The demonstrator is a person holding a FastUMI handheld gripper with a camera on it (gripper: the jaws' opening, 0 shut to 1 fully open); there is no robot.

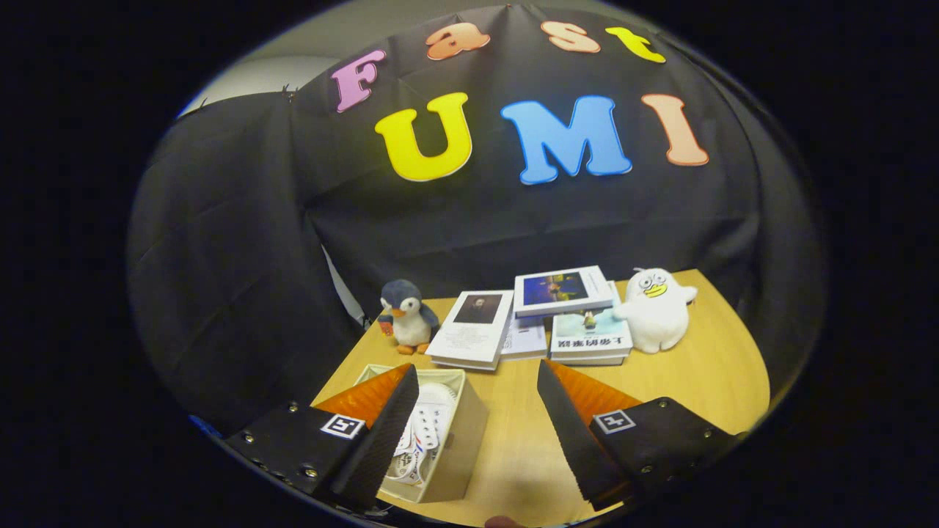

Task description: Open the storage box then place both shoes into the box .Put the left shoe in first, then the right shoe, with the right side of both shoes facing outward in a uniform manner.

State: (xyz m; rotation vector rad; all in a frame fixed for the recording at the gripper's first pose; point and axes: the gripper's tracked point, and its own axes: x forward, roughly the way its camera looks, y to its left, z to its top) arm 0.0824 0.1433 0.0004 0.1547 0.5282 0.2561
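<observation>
An open cream storage box (466, 433) stands on the wooden table (704, 381), partly under my left finger (381, 433). Inside it lies a white shoe (429, 429) with white laces and a small red and blue mark; how many shoes are in there I cannot tell, as the finger hides part of the inside. My gripper (477, 378) is open above the table, its fingers wide apart with nothing between them. The right finger (568, 433) hangs over bare table to the right of the box.
Beyond the fingers lie several books (561, 290), stacked and spread at the table's back. A grey penguin plush (406, 315) stands left of them, a white duck plush (655, 308) to their right. The black cloth wall rises close behind.
</observation>
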